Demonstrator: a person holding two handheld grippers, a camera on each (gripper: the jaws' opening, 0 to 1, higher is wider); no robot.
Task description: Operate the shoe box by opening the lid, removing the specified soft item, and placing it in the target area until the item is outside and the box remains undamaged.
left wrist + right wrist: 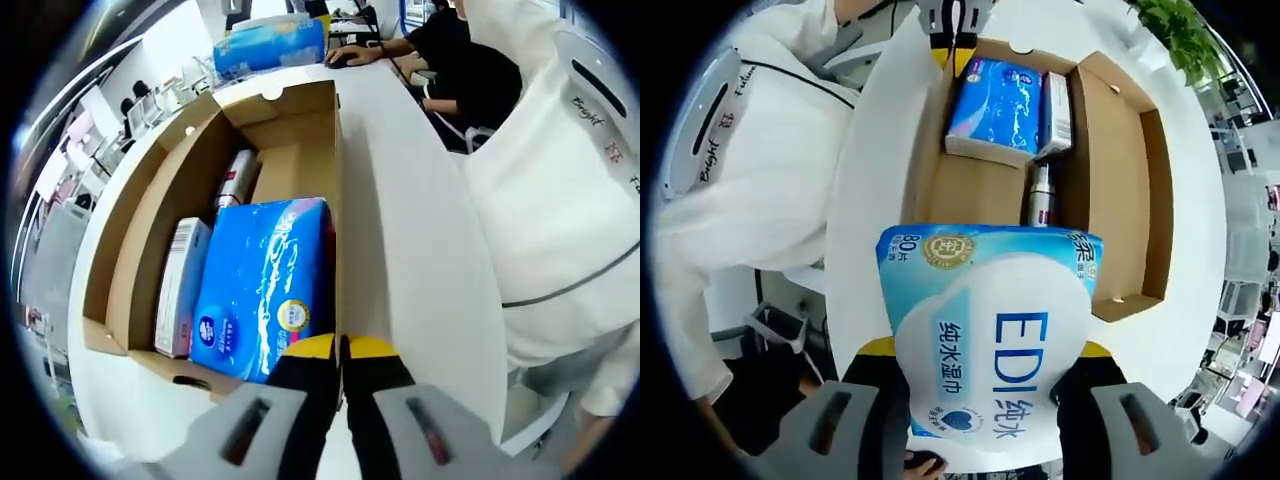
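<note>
The cardboard shoe box [300,125] stands open on the white table, its lid [150,210] folded out to one side. Inside lie a blue soft tissue pack [265,280], a white carton [180,285] and a silver can [237,178]. My left gripper [340,350] is shut on the box's near wall edge; in the right gripper view the left gripper [953,50] sits at the far end of the box [1120,160]. My right gripper [985,350] is shut on a light-blue wet wipes pack [990,330], held above the box's other end. This pack [270,45] also appears beyond the box in the left gripper view.
The table [875,150] runs alongside the box as a bare strip. A person in white clothing [560,200] stands close against the table's edge. Another person in black [460,60] sits at a desk behind. A green plant [1180,30] is beyond the lid.
</note>
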